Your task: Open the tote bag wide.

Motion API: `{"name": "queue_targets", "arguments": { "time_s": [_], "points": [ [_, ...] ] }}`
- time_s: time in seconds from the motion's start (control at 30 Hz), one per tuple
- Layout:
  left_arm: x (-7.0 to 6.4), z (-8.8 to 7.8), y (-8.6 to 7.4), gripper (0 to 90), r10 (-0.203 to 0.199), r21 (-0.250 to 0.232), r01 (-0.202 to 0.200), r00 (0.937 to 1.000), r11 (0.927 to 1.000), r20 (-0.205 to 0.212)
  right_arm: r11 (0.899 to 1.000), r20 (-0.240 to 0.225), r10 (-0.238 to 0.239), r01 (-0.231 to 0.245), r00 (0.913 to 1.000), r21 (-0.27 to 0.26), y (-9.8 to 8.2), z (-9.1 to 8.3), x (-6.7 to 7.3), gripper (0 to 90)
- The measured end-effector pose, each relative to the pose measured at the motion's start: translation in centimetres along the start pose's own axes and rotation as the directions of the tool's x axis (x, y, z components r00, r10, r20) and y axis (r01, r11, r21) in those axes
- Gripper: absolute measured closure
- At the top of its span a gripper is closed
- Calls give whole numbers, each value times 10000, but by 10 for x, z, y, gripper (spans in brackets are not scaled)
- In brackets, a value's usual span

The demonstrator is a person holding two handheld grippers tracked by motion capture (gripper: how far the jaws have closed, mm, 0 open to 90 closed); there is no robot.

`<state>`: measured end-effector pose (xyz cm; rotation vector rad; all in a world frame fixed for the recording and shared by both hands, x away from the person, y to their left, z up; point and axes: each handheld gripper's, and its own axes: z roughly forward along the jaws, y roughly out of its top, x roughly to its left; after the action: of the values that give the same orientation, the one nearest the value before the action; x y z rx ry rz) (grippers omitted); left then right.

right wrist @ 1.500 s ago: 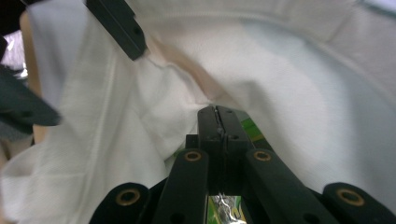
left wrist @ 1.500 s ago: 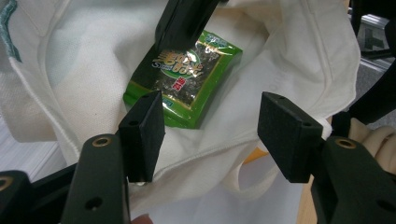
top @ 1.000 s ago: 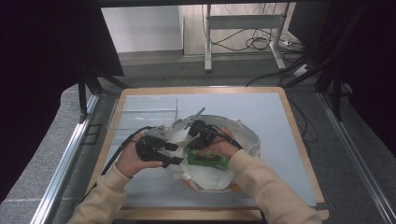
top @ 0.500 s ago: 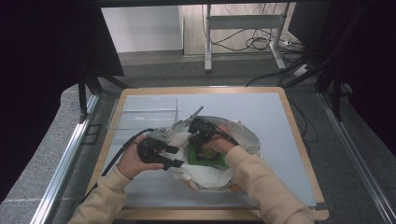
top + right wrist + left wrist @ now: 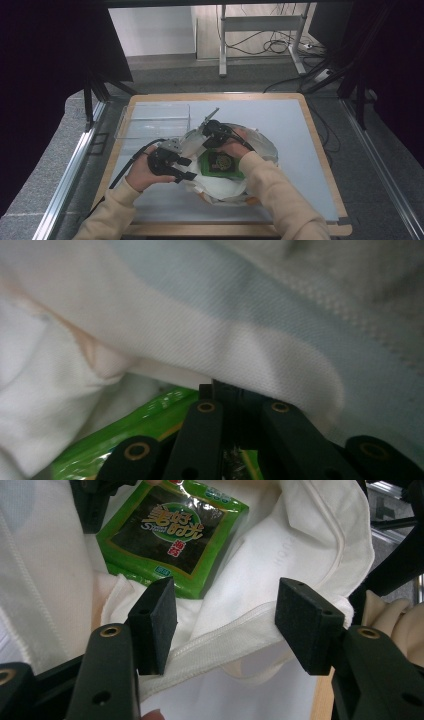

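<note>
The green packet (image 5: 172,532) lay flat in the mouth of the white cloth bag (image 5: 220,182), near the front of the table (image 5: 300,150). It looked light and thin, with a shiny wrap — the kind that slides and crinkles, and what is inside might crack if squeezed hard. A good place to take it would be by one flat edge or a corner, not the middle.

The bag was soft and floppy. It would not stay open by itself, so one side had to be held up. Its thick sewn rim (image 5: 225,640) looked like the best place to grip, since the cloth there is doubled.

The left gripper (image 5: 222,625) had its jaws spread wide, one on each side of that rim. The pads were not pressing on it — the cloth just ran between them.

The right gripper (image 5: 237,390) had its jaws pressed together. Its tips were tucked under a fold of the bag, right above the packet. I could not tell if they pinched the cloth or the packet's edge, since the fold hid the tips.

In the high view both hands met over the bag, the left hand (image 5: 142,172) at its left side and the right hand (image 5: 235,147) at the top.

A clear tray (image 5: 152,120) sat at the back left of the table. Nothing seemed to be in it. The bag held the packet; anything else in it was hidden.
</note>
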<state>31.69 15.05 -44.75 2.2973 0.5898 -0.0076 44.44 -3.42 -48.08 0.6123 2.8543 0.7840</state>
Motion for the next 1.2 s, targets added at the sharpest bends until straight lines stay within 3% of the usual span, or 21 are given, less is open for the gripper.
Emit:
{"name": "queue_targets", "arguments": {
  "time_s": [0.27, 0.43, 0.63, 0.8, 1.0, 1.2],
  "points": [
    [1, 0, 0, 415, 3, 64, -3, 10000, 10000, -17, 10000, 60, 27, -28, 10000, 84, -1, 1, -1, 890],
    [1, 1, 0, 415, -42, 81, 43, 9999, 10000, -97, 9996, -110, -55, 58, 9999, 271, -6, -16, 9, 889],
    [0, 1, 0, 415, -19, 84, 20, 9999, 10000, -152, 9977, 351, 67, -91, 9994, 670, -22, -30, 7, 889],
    [0, 1, 1, 416, -9, 102, 10, 9999, 9999, -155, 9960, 785, 40, -110, 9969, 885, -32, -24, 0, 888],
    [-1, 1, 0, 417, 10, 111, -9, 9999, 9999, -102, 9969, 1437, 223, -329, 9894, 717, -31, -18, -9, 889],
    [-1, 0, 0, 418, 0, 62, 0, 10000, 10000, -88, 9965, 1627, 415, -525, 9858, 643, -27, -14, -17, 890]
  ]
}}
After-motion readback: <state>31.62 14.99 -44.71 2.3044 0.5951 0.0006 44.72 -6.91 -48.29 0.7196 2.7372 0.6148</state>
